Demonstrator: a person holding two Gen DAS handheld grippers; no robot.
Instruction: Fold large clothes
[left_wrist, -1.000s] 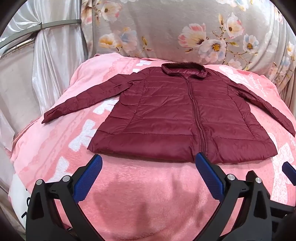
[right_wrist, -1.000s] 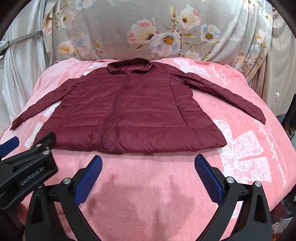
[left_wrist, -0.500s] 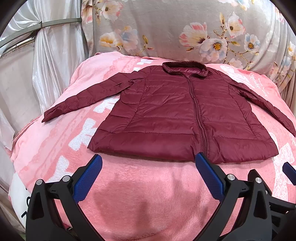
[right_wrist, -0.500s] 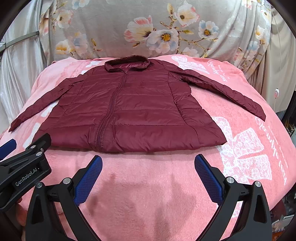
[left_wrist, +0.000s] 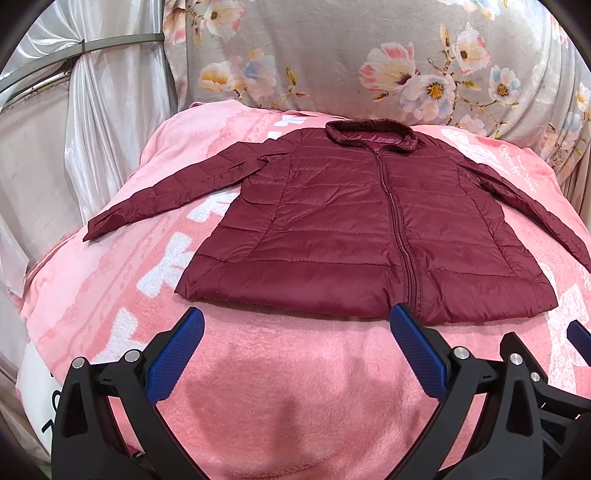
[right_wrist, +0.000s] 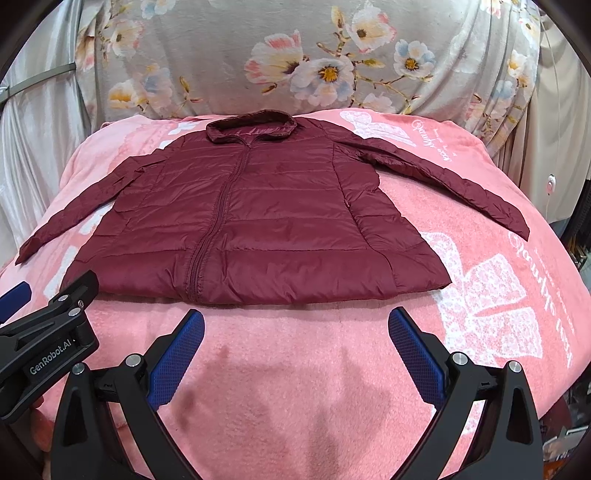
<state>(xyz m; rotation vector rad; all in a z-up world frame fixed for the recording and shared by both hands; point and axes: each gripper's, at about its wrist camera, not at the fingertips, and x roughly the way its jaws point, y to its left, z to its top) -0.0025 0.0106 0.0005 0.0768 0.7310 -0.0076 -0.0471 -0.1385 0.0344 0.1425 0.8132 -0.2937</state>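
Observation:
A maroon quilted jacket (left_wrist: 354, 229) lies flat and zipped on a pink blanket (left_wrist: 277, 369), collar at the far side, both sleeves spread out sideways. It also shows in the right wrist view (right_wrist: 266, 221). My left gripper (left_wrist: 295, 325) is open and empty, just short of the jacket's near hem, its right fingertip (left_wrist: 402, 317) at the zip's lower end. My right gripper (right_wrist: 295, 325) is open and empty, a little before the hem. The left gripper's body (right_wrist: 48, 343) shows at the right wrist view's left edge.
A grey floral cloth (left_wrist: 369, 62) hangs behind the bed. A shiny white curtain with a metal rail (left_wrist: 92, 110) stands at the left. The blanket (right_wrist: 498, 295) carries white bow prints at the right; clutter lies past its right edge.
Both views have shifted slightly: the jacket sits a little lower in each frame and the grippers are a touch nearer its hem. Both grippers stay open.

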